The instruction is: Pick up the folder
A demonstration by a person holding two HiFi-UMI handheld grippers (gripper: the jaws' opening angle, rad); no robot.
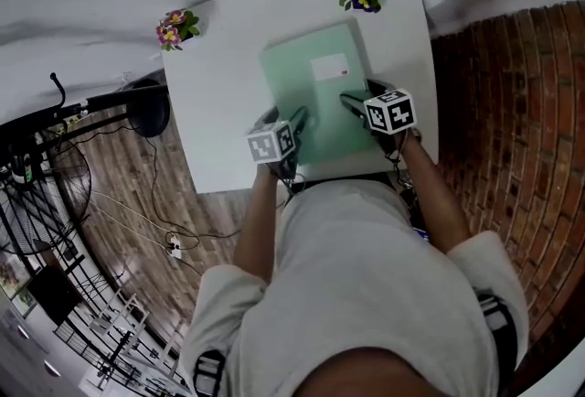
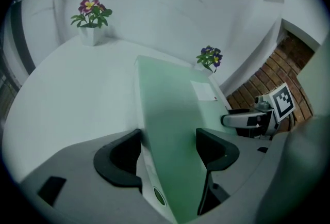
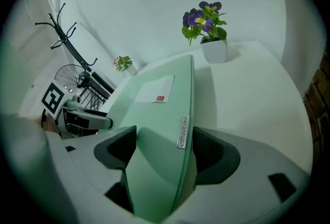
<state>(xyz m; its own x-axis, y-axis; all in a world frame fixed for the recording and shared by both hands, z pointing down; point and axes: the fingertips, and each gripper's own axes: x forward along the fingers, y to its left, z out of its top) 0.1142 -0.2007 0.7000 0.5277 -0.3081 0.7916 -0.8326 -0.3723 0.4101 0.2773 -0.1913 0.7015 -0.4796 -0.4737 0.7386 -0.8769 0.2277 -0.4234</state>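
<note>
The folder (image 1: 315, 80) is lying flat on the white table (image 1: 219, 112). Its long axis is running from the near edge, by the person, toward the far right corner, and its near end is sitting at that near edge. It is showing as a pale green, smooth, matt slab. It is carrying a white paper label (image 1: 329, 68) on its top face, a small metal nameplate (image 3: 182, 133) along its right long side and a round hole (image 2: 159, 198) in the white side nearest the left gripper (image 2: 167, 138). That gripper's jaws are standing spread wide around the folder's near left corner, not clamping it. The right gripper (image 3: 165, 134) is likewise gaping around the near right corner, unclenched. A small white pot (image 3: 214, 50) is holding purple flowers at the far right corner, and a second white pot (image 2: 89, 34) is holding pink ones at the far left corner.
</note>
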